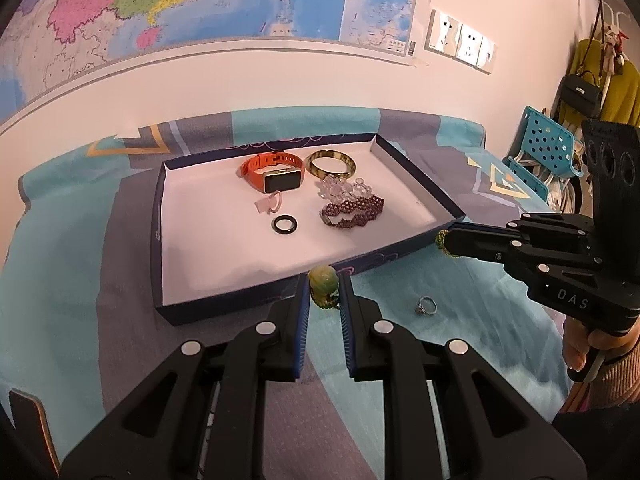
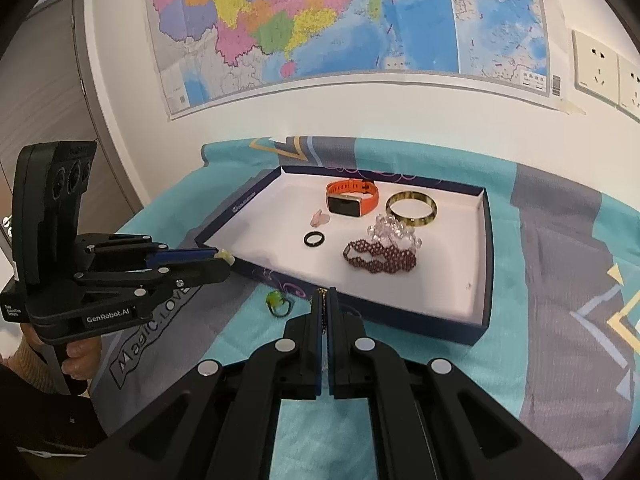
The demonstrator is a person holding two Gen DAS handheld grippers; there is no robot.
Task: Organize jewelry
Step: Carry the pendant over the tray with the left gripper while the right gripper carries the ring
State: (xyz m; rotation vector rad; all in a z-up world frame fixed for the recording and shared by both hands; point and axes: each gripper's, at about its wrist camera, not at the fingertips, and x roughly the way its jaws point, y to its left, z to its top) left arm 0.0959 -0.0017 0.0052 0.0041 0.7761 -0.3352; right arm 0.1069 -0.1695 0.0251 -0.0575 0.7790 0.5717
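My left gripper (image 1: 324, 286) is shut on a yellow-green stone piece (image 1: 322, 277) with a beaded band, just in front of the tray's near wall. It shows at the left of the right wrist view as the left gripper (image 2: 224, 259). My right gripper (image 2: 325, 297) is shut on a thin beaded chain (image 2: 321, 292), and its tip hovers by the tray's right corner as the right gripper (image 1: 445, 241). The dark blue tray (image 1: 158, 240) holds an orange watch (image 1: 276, 174), a bangle (image 1: 332, 164), clear beads (image 1: 344, 188), a dark red bracelet (image 1: 354, 210) and a black ring (image 1: 285, 225).
A small ring (image 1: 426, 306) lies on the teal cloth between the two grippers, seen too as the ring (image 2: 277, 303). A pink piece (image 1: 270, 204) rests in the tray. A blue plastic chair (image 1: 548, 148) stands at the right, with a map on the wall behind.
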